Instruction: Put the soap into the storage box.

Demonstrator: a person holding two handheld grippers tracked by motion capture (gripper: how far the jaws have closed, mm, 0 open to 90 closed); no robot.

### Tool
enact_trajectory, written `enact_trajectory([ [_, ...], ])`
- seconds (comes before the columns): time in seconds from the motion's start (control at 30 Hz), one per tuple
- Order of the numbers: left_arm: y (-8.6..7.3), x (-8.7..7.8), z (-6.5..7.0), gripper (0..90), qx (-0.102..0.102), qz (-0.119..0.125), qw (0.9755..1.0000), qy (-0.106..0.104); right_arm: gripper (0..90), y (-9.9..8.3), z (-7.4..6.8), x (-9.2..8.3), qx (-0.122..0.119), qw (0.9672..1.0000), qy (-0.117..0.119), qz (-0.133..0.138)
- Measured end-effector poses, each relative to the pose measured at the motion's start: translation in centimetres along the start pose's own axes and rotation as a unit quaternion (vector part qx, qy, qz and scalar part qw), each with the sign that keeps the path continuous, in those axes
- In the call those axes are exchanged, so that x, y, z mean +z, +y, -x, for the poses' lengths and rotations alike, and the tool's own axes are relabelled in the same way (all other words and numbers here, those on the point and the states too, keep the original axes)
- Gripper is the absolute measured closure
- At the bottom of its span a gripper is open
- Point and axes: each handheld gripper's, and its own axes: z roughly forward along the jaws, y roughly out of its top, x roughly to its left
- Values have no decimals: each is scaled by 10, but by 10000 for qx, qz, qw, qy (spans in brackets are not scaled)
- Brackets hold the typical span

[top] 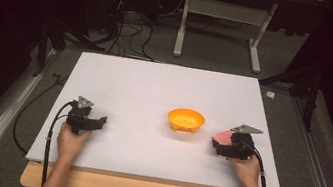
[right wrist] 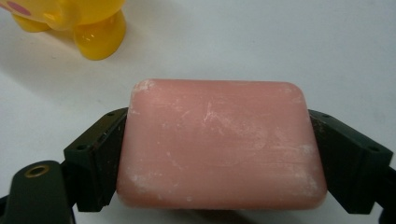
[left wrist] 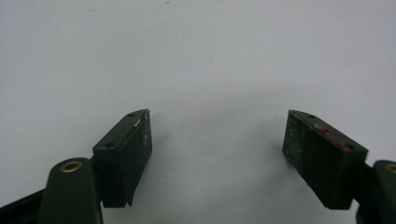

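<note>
Matt scuffed pink soap (right wrist: 219,144), glossy plastic bowl (top: 185,120)

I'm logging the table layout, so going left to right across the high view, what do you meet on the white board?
Left black two-jaw gripper, open with nothing between its jaws → orange plastic bowl → pink rectangular soap bar → right black two-jaw gripper clamping that bar.

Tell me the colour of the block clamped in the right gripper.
Pink, with whitish scuffs on its surface. The block shows best in the right gripper view, held between the right gripper's black jaws.
</note>
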Motion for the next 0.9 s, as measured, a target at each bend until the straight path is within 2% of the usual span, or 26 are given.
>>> enact_trajectory([
  [0.3, 0, 0, 0, 244, -1, 0, 10000, 0, 137, 0, -1, -8, -23, 9999, -105, 12],
  [0.9, 0, 0, 0, 243, 1, -2, 10000, 1, 137, 2, -7, -25, 203, 9997, -8, 161],
])
